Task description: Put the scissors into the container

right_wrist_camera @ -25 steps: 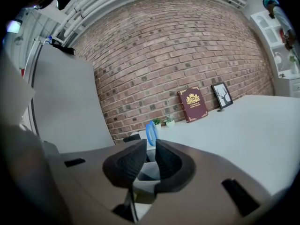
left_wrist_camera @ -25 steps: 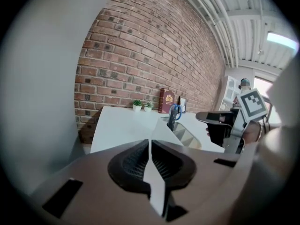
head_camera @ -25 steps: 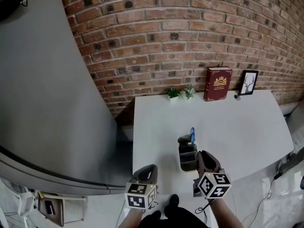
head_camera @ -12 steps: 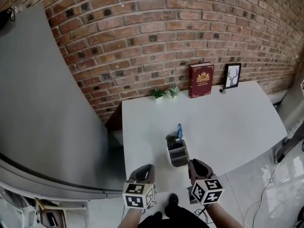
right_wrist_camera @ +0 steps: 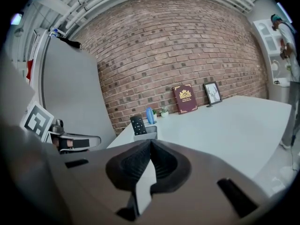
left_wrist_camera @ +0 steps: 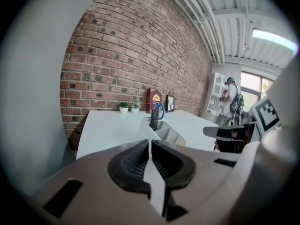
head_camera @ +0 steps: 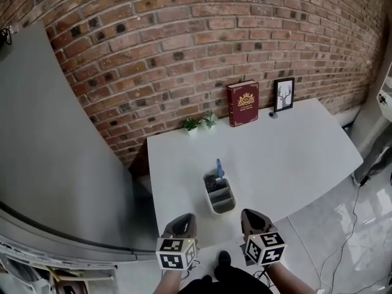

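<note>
Both tools are idle. Our left gripper (head_camera: 183, 218) has its jaws pressed together with nothing between them; the left gripper view confirms it (left_wrist_camera: 149, 145). The same goes for our right gripper (head_camera: 249, 214): jaws fully closed and empty (right_wrist_camera: 150, 148). We hold both low at the near edge of the white table (head_camera: 288, 158), left one near-left, right one near-right, neither touching anything on it.

The scissors (head_camera: 219, 166) are in the container (head_camera: 224, 211), standing upright at its far end with the blue handles sticking up above the rim. They show in both gripper views too (left_wrist_camera: 159, 110) (right_wrist_camera: 149, 115). A black remote (right_wrist_camera: 137, 124) stands just beside them in the same container. The container sits on the near part of the table, just beyond the two grippers and between them.

At the far edge, along the brick wall (head_camera: 184, 41), are two small plants (head_camera: 192, 125), a red book (head_camera: 242, 103) standing upright, and a picture frame (head_camera: 283, 94) to its right. A grey panel (head_camera: 49, 152) fills the left.
</note>
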A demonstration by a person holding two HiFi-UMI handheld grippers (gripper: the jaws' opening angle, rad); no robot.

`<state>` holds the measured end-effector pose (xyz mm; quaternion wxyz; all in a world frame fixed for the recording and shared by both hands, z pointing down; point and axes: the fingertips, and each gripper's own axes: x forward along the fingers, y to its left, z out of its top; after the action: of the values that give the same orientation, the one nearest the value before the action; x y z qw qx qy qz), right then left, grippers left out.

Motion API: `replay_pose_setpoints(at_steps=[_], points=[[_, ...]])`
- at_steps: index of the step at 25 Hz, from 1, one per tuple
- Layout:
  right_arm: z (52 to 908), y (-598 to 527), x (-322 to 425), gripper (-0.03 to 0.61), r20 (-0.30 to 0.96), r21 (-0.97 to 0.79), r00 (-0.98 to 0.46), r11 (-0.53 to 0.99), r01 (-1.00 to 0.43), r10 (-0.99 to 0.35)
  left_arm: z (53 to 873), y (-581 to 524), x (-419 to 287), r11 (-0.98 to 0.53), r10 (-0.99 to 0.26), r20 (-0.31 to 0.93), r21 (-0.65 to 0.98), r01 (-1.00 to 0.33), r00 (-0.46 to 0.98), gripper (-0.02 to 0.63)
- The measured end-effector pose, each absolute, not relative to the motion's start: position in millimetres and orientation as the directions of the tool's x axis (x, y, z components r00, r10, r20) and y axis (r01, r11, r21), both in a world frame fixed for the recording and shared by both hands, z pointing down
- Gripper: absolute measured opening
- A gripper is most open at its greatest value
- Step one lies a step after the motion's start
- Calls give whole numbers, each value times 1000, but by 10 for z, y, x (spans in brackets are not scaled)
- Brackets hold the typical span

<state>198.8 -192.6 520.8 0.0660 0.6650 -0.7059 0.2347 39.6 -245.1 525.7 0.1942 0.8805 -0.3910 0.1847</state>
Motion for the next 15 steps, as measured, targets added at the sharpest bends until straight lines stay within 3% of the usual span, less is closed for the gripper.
replay_pose_setpoints(at_steps=[15], points=[[5185,-1757,2031,0,399,-264,-125,17,-964,-908,5262,-2424,332,-601,-625,475,212,-770,619,23]])
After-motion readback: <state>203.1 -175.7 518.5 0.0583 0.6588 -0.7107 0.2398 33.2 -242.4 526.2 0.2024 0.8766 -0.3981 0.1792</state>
